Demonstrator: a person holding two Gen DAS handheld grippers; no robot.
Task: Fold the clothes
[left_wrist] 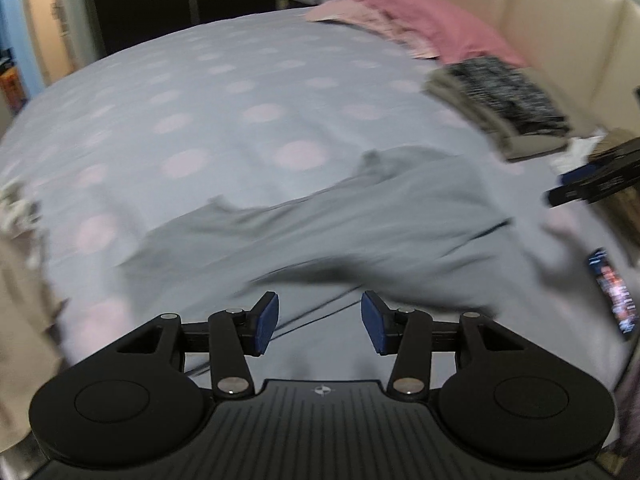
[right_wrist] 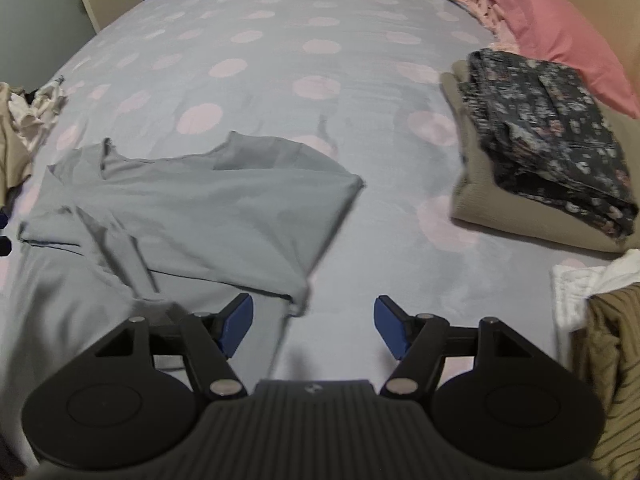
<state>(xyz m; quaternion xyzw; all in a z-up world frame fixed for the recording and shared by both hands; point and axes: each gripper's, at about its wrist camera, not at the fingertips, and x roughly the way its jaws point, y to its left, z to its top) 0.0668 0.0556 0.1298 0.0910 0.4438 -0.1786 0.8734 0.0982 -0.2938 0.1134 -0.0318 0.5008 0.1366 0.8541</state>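
Grey garment lies half-folded on the bed; both grippers' fingers are parted, empty; corners should be pinched evenly.

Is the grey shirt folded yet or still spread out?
Partly folded: the grey shirt lies on the bed with one side doubled over, edges uneven and wrinkled.

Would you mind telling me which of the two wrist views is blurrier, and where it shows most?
Left wrist view: heavy motion smear across the grey garment and folded stack, though the left tongs stay sharp. Right wrist view: mostly crisp, the floral folded piece readable, slight softness at the garment's near corner; both bulge from fisheye.
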